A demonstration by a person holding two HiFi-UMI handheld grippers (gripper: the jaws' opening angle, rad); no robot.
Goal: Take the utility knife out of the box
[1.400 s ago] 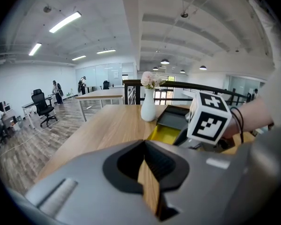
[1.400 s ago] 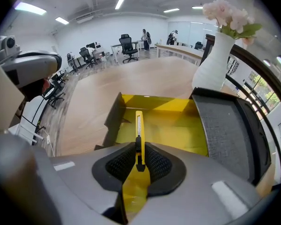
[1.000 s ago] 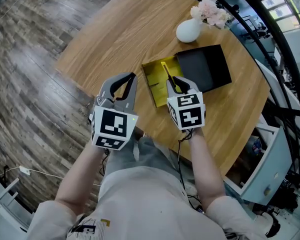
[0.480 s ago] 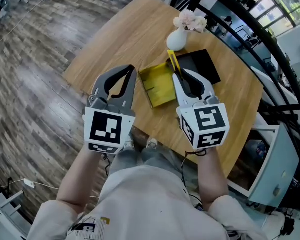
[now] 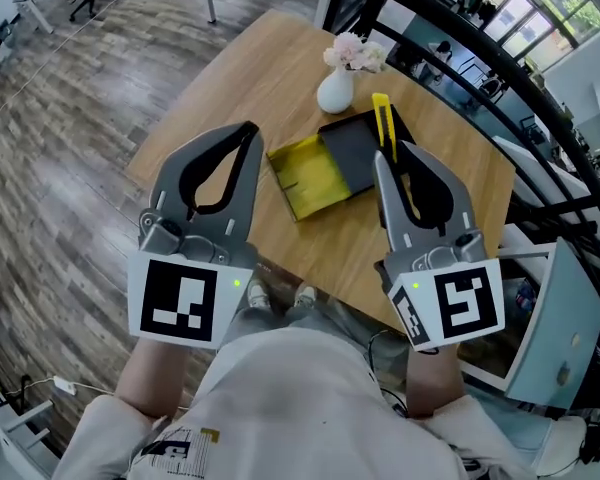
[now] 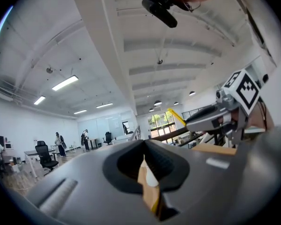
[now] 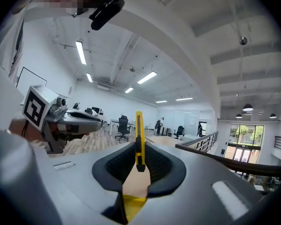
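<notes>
My right gripper (image 5: pixel 390 156) is shut on a yellow utility knife (image 5: pixel 382 118), which sticks up past its fingertips, well above the table. In the right gripper view the knife (image 7: pixel 139 135) stands upright between the pads. The open box lies on the round wooden table (image 5: pixel 240 78): a yellow tray (image 5: pixel 310 180) with a black part (image 5: pixel 352 153) beside it. My left gripper (image 5: pixel 250 130) is held up at the left, shut with nothing in it. From the left gripper view I see the right gripper (image 6: pixel 203 120) with the knife (image 6: pixel 176 116) at its tip.
A white vase with pink flowers (image 5: pixel 338 86) stands just behind the box. A dark railing (image 5: pixel 500 98) curves past the table's far right side. A white cabinet (image 5: pixel 555 328) is at the lower right. Plank floor (image 5: pixel 60 148) lies to the left.
Both grippers have risen high toward the head camera. The right one has carried the knife up out of the yellow tray and clear of the box.
</notes>
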